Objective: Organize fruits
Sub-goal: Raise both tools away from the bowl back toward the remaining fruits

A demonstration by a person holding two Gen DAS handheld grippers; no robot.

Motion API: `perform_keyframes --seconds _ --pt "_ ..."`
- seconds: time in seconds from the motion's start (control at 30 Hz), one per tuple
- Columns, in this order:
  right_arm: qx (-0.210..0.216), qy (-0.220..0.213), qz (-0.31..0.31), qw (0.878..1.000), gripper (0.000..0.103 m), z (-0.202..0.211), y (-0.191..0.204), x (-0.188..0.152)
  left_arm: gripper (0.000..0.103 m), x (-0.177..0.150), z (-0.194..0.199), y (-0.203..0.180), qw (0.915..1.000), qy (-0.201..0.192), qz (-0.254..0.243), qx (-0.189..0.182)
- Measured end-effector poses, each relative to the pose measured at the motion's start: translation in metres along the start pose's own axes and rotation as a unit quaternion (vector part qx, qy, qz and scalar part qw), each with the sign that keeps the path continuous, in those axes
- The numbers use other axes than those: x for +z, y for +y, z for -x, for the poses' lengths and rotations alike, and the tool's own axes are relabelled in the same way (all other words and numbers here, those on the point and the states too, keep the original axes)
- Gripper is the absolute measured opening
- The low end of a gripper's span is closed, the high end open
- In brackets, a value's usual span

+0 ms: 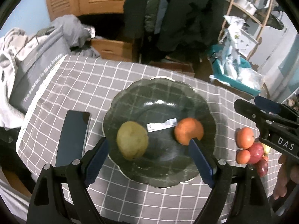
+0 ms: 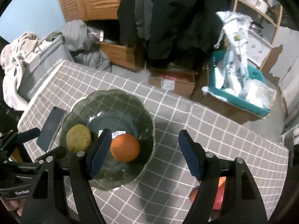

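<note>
A counter (image 1: pixel 78 78) draped in grey checked cloth is seen before a wooden cabinet, hanging coats and a teal bin. From the left, a phone (image 1: pixel 72 138) lies beside a dark plate (image 1: pixel 158 93), on which a yellow fruit (image 1: pixel 132 140) and an orange (image 1: pixel 188 130) rest apart. The left hand-held gripper (image 1: pixel 149 160) is held released over the plate. A pile of fruits (image 1: pixel 250 147) lies right of the plate, beneath the right hand-held gripper (image 2: pixel 147 153), also released.
</note>
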State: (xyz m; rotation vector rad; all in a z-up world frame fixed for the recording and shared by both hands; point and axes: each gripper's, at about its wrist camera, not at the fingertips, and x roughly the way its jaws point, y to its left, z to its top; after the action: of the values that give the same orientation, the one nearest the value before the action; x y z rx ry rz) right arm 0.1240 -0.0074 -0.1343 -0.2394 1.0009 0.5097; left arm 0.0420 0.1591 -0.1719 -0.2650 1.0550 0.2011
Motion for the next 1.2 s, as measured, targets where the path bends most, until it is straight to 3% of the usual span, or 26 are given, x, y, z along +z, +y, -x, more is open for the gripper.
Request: perform_keyframes --seconds 0.33,0.8,1.2 --pt "-0.018 -0.055 -0.022 0.998 0.074 0.059 -0.027 -0.008 0.088 0.004 0.034 -0.021 0.999 -0.038 -0.012 -0.02" --pt "-0.05 -0.121 -0.03 0.991 0.075 0.13 -0.054 -0.032 0.101 0.005 0.085 -0.051 0.9924 -0.112 -0.033 -0.037" --pt "-0.08 -0.179 -0.05 0.979 0.083 0.183 -0.08 -0.054 0.102 0.003 0.114 -0.081 0.9847 -0.153 -0.064 -0.052"
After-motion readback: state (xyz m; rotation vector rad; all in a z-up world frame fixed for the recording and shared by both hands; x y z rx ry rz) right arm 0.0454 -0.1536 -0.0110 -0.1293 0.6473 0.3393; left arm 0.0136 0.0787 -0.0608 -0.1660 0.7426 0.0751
